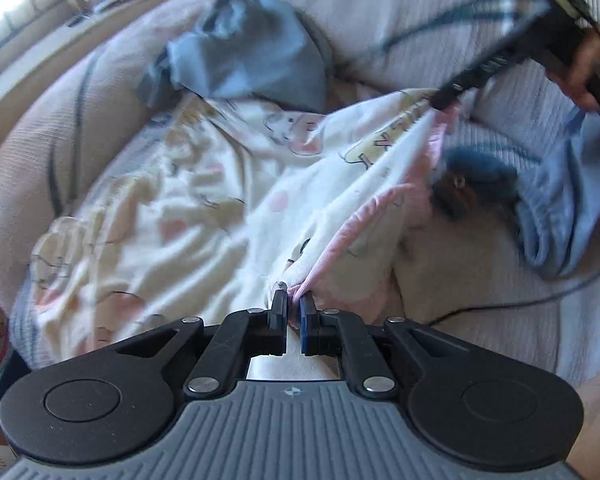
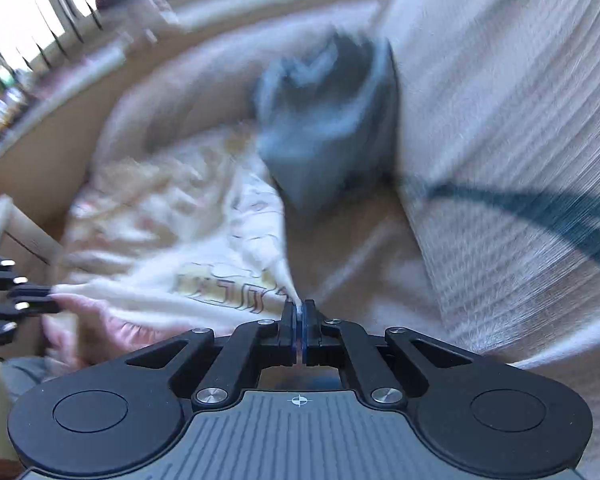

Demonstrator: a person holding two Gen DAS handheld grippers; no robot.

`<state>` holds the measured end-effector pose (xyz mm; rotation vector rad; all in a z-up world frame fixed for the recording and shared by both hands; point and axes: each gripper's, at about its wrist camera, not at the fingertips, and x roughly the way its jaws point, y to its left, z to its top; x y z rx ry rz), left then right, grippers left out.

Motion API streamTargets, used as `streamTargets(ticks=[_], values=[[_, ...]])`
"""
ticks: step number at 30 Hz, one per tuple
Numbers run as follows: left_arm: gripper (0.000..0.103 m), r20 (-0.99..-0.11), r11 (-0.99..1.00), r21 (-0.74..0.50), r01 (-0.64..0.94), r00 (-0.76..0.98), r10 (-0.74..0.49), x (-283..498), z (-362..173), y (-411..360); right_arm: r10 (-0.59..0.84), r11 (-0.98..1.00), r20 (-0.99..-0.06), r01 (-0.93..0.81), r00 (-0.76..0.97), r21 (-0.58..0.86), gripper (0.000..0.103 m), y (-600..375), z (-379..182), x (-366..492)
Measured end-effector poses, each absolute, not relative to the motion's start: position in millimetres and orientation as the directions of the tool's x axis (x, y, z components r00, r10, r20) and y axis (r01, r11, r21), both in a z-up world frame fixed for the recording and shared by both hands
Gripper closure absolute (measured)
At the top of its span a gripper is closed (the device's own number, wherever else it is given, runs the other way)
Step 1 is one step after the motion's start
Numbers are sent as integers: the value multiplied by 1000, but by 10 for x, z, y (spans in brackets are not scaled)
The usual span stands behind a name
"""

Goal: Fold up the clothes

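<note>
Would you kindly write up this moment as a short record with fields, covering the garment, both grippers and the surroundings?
setting: a sofa with a ribbed pale cover
garment in work: white printed garment with a pink inner side, spread on the seat
left gripper: shut on the garment's edge
right gripper: shut on the same edge, further along
edge between grippers: stretched in a line
other clothes: blue-grey garment bunched behind; light blue garment to the side
image quality: right wrist view blurred
</note>
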<state>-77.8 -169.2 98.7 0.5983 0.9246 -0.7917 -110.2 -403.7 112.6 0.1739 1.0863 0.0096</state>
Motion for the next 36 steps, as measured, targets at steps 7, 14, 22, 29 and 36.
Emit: streamTargets(ticks=[7, 14, 22, 29, 36], values=[[91, -894, 582, 179, 793, 378, -240, -823, 528, -1810, -92, 991, -913, 123, 397, -47, 94, -4107, 494, -903], [65, -892, 604, 130, 787, 359, -276, -882, 734, -1585, -67, 992, -885, 130, 461, -7, 70, -4094, 689, -1181], [63, -870, 558, 81, 826, 332, -365, -1102, 626, -1958, 194, 981, -859, -74, 474, 181, 69, -3371, 911, -1638], [91, -888, 632, 93, 769, 352, -297, -940, 377, -1961, 236, 943, -863, -320, 447, 93, 70, -2631, 739, -1703], [97, -896, 670, 80, 738, 348, -276, -878, 481, -1751, 198, 840, -882, -538, 428, -72, 70, -2189, 490, -1548]])
